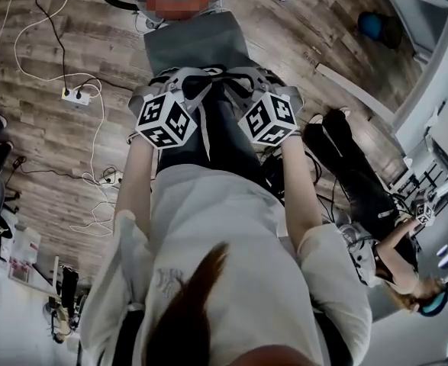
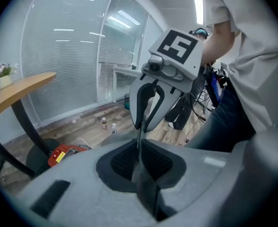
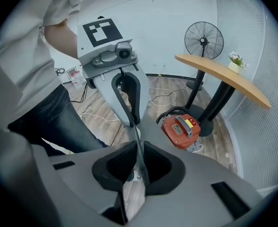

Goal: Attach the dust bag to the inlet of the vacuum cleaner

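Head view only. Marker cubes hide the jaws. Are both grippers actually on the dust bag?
Observer: Yes. In their own views, the left gripper and right gripper each have their jaws closed on the thin edge of the dust bag, facing each other.
Operator: Where does it have to go? I can't make that out here.
Observer: The vacuum cleaner is red and sits on the floor beside the foot of a round table, apart from the bag.

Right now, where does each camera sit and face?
Head view: on the head, steeply down: shirt, forearms, left gripper, right gripper, dust bag.
Left gripper view: on it, along its jaws, facing right gripper; shirt, jeans.
Right gripper view: on it, along its jaws, facing left gripper; jeans.
Gripper views share the red vacuum cleaner.
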Demonstrator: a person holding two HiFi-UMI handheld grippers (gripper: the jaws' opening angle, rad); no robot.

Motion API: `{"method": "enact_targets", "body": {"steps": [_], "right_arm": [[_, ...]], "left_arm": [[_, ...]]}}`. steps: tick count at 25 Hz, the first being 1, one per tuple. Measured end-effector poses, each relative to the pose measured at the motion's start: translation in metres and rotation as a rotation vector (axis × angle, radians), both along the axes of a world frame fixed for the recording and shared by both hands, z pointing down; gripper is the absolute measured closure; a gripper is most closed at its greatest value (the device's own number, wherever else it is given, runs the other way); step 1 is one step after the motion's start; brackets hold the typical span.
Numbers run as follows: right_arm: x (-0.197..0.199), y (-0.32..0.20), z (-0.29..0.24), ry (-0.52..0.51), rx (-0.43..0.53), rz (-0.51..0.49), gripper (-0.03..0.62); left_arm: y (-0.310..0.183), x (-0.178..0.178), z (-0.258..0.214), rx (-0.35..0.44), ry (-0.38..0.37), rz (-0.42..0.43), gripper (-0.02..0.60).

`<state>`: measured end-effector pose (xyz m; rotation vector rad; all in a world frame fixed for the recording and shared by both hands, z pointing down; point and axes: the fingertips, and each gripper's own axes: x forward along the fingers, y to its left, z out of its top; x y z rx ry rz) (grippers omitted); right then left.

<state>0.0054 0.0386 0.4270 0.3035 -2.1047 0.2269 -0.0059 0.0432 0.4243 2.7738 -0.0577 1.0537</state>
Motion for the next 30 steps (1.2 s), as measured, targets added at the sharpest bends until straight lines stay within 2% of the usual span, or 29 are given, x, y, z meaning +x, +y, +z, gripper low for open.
{"method": "enact_targets", "body": {"steps": [12,18,23,27,30], "right_arm": [[0.025,0.070,0.010,-0.030,-0.055,-0.026,0.542],[0.042,0.112,0.018,-0.076,-0.147,-0.009,0.540],[0.045,0.134,0.037,-0.098,-0.239,0.032,0.540],[0.046,0.144,0.054,-0.096,-0.309,0.070,0.539],[0.048,0.163,0.067,-0.083,-0.371,0.096,0.539]], "left_arm": [[0.071,0.025,0.009,-0.034,-0.006,-0.055,0.544],[0.114,0.042,0.019,-0.080,-0.012,-0.042,0.545],[0.135,0.046,0.036,-0.142,-0.036,-0.001,0.545],[0.146,0.046,0.052,-0.238,-0.005,-0.004,0.544],[0.164,0.048,0.065,-0.299,0.003,0.042,0.543]]}}
